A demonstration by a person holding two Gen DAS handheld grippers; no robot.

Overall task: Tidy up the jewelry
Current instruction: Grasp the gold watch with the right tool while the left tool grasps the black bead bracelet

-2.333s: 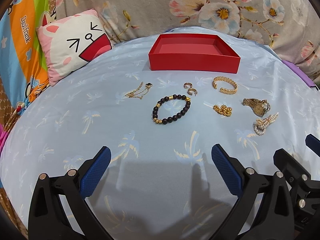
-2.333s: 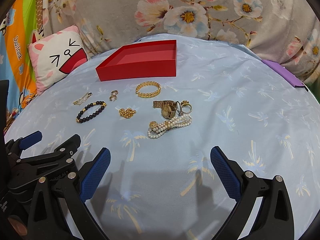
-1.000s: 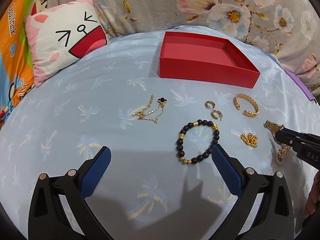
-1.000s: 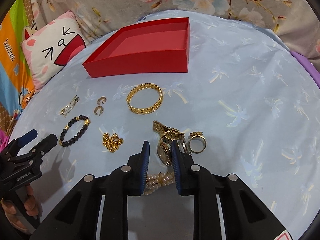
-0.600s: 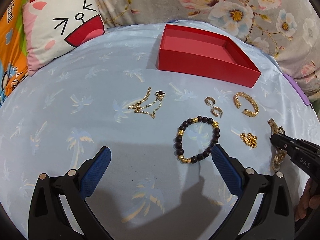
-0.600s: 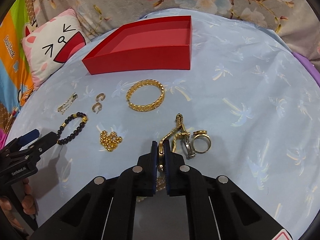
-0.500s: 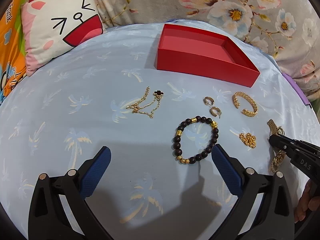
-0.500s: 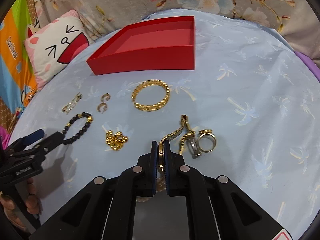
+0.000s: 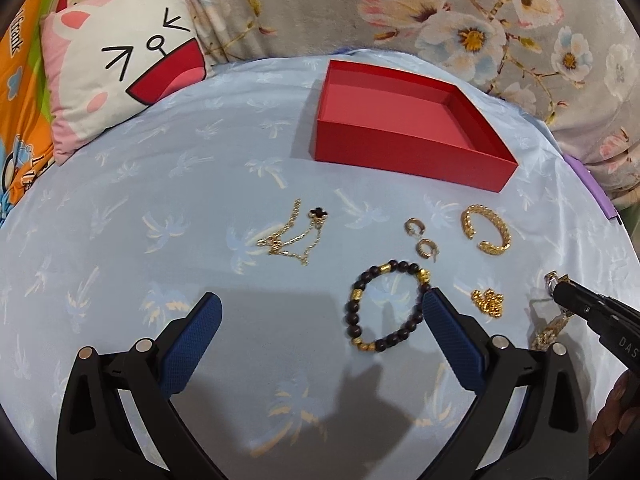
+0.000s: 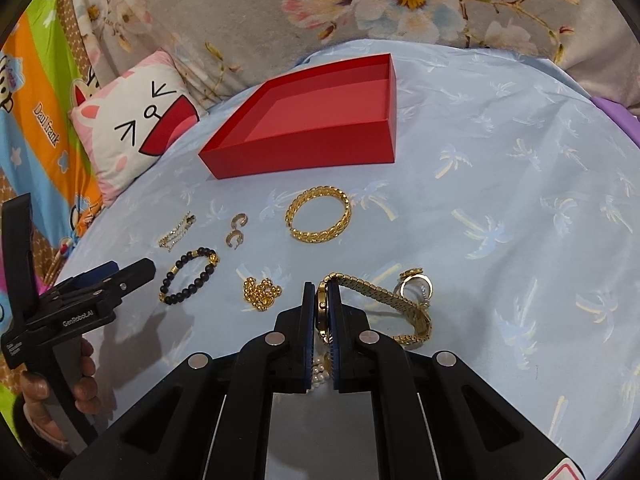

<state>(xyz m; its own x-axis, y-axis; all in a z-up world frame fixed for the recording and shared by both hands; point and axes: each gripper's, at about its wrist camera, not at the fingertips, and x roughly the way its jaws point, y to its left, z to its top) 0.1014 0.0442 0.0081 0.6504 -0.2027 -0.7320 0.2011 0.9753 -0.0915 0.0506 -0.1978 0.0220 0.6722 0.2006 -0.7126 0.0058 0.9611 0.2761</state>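
My right gripper [image 10: 322, 294] is shut on a gold watch [image 10: 376, 290], pinching its case edge-on while the band trails off to the right. A gold ring [image 10: 416, 282] lies beside the band and pearls [image 10: 320, 372] lie under the fingers. My left gripper [image 9: 320, 312] hangs open over the blue sheet, with a black-and-gold bead bracelet [image 9: 354, 320] just inside its right finger. A red open box [image 10: 304, 152] stands at the back. In front of it lie a gold bangle [image 10: 319, 214], two earrings [image 10: 237, 230], a thin chain [image 9: 296, 236] and a gold bead cluster [image 10: 262, 292].
A cat-face pillow [image 9: 124, 68] leans at the back left against floral fabric [image 9: 460, 12]. A purple object [image 9: 592, 188] lies at the sheet's right edge. A hand [image 10: 52, 396] holds the left gripper's handle at the lower left of the right wrist view.
My right gripper closed onto the watch and raised it off the pearls, so the band now drapes right. The left gripper earlier came forward to the bead bracelet and has barely moved since.
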